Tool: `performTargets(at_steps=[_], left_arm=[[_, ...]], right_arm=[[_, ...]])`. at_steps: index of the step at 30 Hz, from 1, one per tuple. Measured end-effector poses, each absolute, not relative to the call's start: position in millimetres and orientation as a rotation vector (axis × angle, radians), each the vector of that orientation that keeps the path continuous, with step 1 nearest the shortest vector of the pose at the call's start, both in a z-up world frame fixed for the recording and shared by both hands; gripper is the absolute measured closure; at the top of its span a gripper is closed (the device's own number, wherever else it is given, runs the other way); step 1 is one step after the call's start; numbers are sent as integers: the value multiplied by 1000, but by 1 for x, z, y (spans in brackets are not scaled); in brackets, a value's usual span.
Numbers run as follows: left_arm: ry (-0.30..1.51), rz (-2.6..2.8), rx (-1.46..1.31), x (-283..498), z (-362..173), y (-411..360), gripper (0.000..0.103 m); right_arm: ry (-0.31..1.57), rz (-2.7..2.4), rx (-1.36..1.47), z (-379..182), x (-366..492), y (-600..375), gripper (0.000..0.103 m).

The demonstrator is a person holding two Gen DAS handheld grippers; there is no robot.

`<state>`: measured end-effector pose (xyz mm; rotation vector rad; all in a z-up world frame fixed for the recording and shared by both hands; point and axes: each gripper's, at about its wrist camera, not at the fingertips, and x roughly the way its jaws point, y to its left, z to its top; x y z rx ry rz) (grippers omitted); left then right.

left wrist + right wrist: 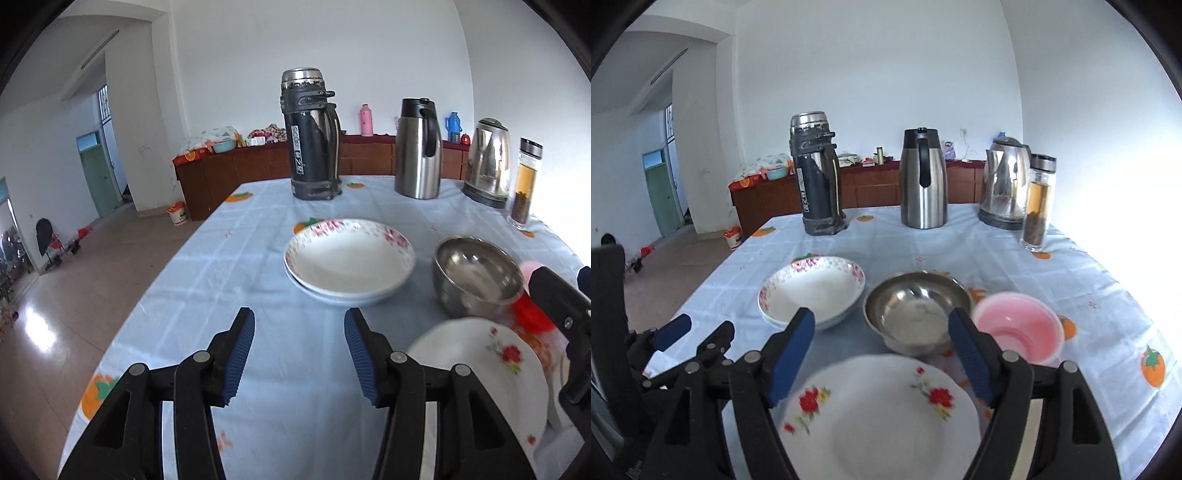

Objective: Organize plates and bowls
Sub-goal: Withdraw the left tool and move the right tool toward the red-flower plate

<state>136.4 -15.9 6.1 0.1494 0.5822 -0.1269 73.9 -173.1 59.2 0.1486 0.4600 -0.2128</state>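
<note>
Two white deep plates with pink flower rims (349, 258) sit stacked mid-table on the pale blue cloth. To their right stand a steel bowl (476, 273) and a pink plastic bowl (1019, 328). A flat white plate with red flowers (886, 417) lies nearest, blurred, beneath my right gripper (881, 317), which is open with its pads apart from the plate. My left gripper (299, 317) is open over bare cloth in front of the stacked plates, with nothing between its fingers. In the right wrist view the left gripper (701, 332) shows at the left.
Along the far side of the table stand a black flask (314, 136), a steel jug (417, 147), an electric kettle (487, 162) and a glass tea bottle (524, 181). The table's left edge (155, 280) drops to tiled floor. A wooden sideboard lines the far wall.
</note>
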Motion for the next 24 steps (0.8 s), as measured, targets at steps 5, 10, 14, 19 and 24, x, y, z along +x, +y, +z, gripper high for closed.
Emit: performTargets(at_steps=[5,10,14,19,24], left_arm=[[592,-123,145,109,0,-18,49],[582,-106,146,89,-4,-17,49],[584,-110,128,77,-6,-13,49],[579,-114,115,63,-6,-12,49],[573,-120,123,52,-3,-14,49]], right_arm=[[480,-204,204,48,54,-182,29],[475,-208,218,45,33,-187,38],[452,-212,227,41,11,-186,58],[470,-192,250,34,-4,-188,75],[460,-184,256,30,-20,-189,75]])
